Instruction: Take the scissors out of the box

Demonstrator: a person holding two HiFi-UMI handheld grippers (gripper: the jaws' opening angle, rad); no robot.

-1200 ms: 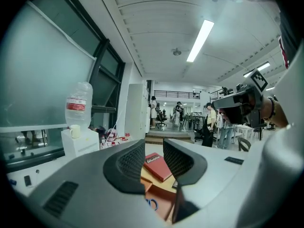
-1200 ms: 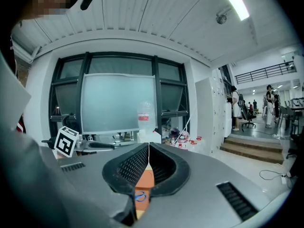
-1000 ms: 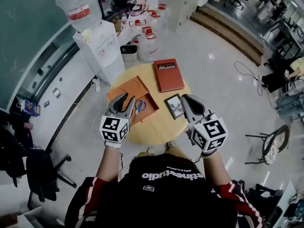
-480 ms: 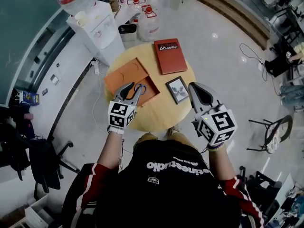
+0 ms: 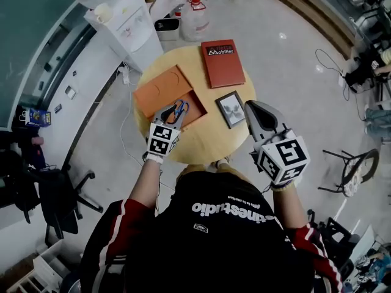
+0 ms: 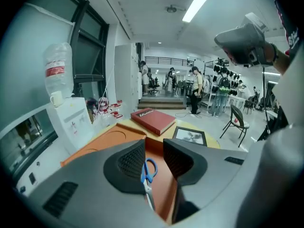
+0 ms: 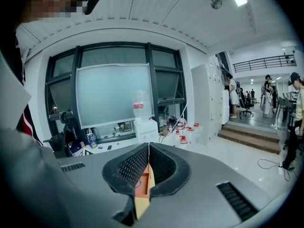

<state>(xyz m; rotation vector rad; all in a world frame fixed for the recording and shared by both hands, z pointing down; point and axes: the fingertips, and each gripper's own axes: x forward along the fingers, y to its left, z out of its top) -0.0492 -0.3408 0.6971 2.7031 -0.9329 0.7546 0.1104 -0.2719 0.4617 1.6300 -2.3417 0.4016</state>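
My left claw (image 5: 173, 112) hangs with jaws apart, gripping nothing, just above the scissors (image 5: 181, 108) lying in the orange box (image 5: 193, 114) on the counter (image 5: 201, 144). My right claw (image 5: 252, 106) is closed and empty.

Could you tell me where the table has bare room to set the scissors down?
The near edge of the table, between the orange box and the picture frame, is bare wood. A narrower strip runs between the orange box and the red book. The left claw crowds the scissors.
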